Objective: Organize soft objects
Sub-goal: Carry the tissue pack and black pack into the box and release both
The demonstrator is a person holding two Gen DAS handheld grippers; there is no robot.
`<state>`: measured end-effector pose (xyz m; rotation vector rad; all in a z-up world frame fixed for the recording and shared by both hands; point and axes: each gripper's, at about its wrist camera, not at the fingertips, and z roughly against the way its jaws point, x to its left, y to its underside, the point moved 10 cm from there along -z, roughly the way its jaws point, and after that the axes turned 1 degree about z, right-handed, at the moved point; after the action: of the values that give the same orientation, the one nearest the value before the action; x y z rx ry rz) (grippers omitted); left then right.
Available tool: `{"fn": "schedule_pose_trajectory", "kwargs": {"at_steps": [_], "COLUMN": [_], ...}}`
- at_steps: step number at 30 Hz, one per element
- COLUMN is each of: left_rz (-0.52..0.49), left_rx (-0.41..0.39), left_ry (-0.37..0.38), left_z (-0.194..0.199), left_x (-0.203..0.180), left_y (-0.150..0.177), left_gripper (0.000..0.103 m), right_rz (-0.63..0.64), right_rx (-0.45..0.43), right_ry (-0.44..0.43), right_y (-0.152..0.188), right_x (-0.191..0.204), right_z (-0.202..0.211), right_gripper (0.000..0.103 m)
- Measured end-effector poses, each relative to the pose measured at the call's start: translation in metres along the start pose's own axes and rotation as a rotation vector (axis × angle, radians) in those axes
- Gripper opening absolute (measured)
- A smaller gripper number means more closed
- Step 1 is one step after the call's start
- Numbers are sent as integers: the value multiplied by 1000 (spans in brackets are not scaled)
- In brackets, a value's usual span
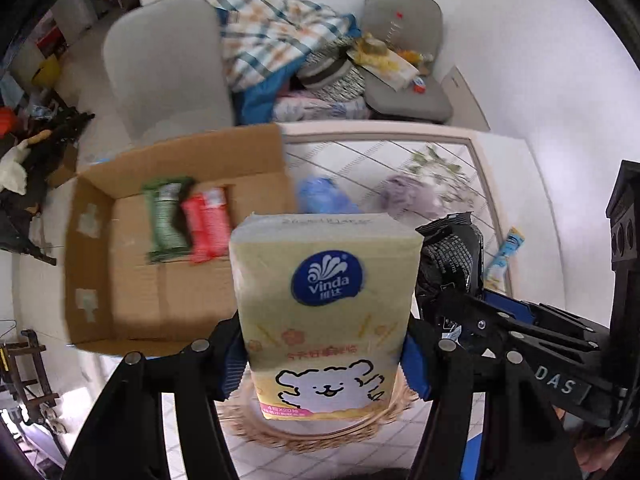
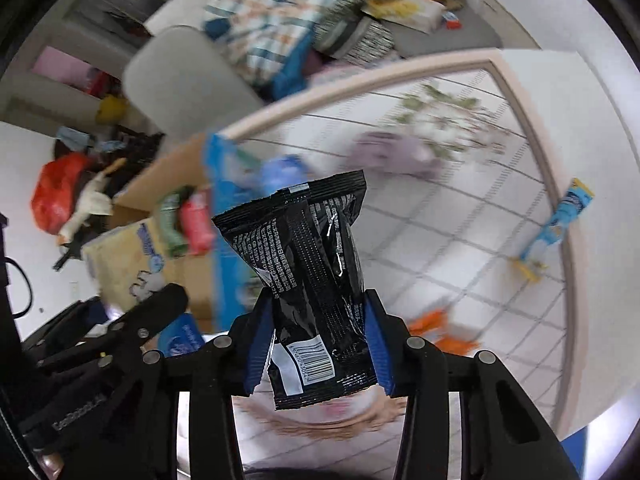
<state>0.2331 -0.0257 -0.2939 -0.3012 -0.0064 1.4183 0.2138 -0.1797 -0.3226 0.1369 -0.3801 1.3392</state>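
Left gripper [image 1: 324,364] clamped on tissue pack [image 1: 324,304], right gripper [image 2: 316,352] on black pouch [image 2: 308,276]; carry both level over cardboard box [image 1: 92,264] mid-left, then release low.

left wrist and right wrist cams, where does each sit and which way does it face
Left wrist: on the left gripper, looking steeply down its fingers at the yellow tissue pack it clamps; the right gripper shows alongside.
Right wrist: on the right gripper, looking down at the black packet it clamps.
Shared: cardboard box, tiled table, black packet.
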Motion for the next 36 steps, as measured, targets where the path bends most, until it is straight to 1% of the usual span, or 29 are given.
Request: {"fn": "schedule_pose_trajectory", "kwargs": {"at_steps": [3, 5, 7, 9, 11, 13, 15, 18, 22, 25, 27, 32, 35, 36], "left_rz": [26, 40, 58, 70, 78, 96, 119, 153, 177, 184, 191, 204, 220, 221], "left_rx": [-14, -16, -16, -12, 1, 13, 30, 63, 114, 158, 182, 211, 243, 251], "left_ry": [-19, -36, -71, -93, -127, -153, -162, -179, -187, -194, -199, -182, -145, -137], "left_z": [16, 19, 19, 16, 7, -3, -17, -43, -74, -98, -112, -131, -140, -142], "left_x": [45, 71, 104, 130, 158, 182, 202, 230, 251, 263, 269, 271, 268, 268], "left_y": [3, 3, 0, -5, -14, -23, -32, -47, -57, -62, -64, -69, -69, -69], "left_gripper": [61, 61, 61, 61, 61, 61, 61, 61, 61, 61, 61, 62, 62, 62], "right_rz": [3, 2, 0, -1, 8, 17, 25, 43, 42, 32, 21, 6, 7, 8], "right_rx": [-7, -14, -15, -15, -9, 1, 15, 19, 30, 23, 14, 23, 36, 38], "right_ry": [-47, -59, -61, -51, -19, 12, 50, 119, 184, 229, 256, 284, 307, 311], "right_y": [7, 8, 6, 1, -7, -14, -22, -35, -51, -66, -73, -87, -91, -92], "right_x": [49, 79, 101, 122, 139, 149, 159, 167, 174, 169, 165, 155, 147, 145], "right_z": [-4, -9, -18, -31, -51, -70, -93, -120, -154, -172, -179, -195, -205, -207], "right_gripper": [45, 45, 45, 45, 45, 45, 45, 45, 45, 45, 45, 46, 48, 51]}}
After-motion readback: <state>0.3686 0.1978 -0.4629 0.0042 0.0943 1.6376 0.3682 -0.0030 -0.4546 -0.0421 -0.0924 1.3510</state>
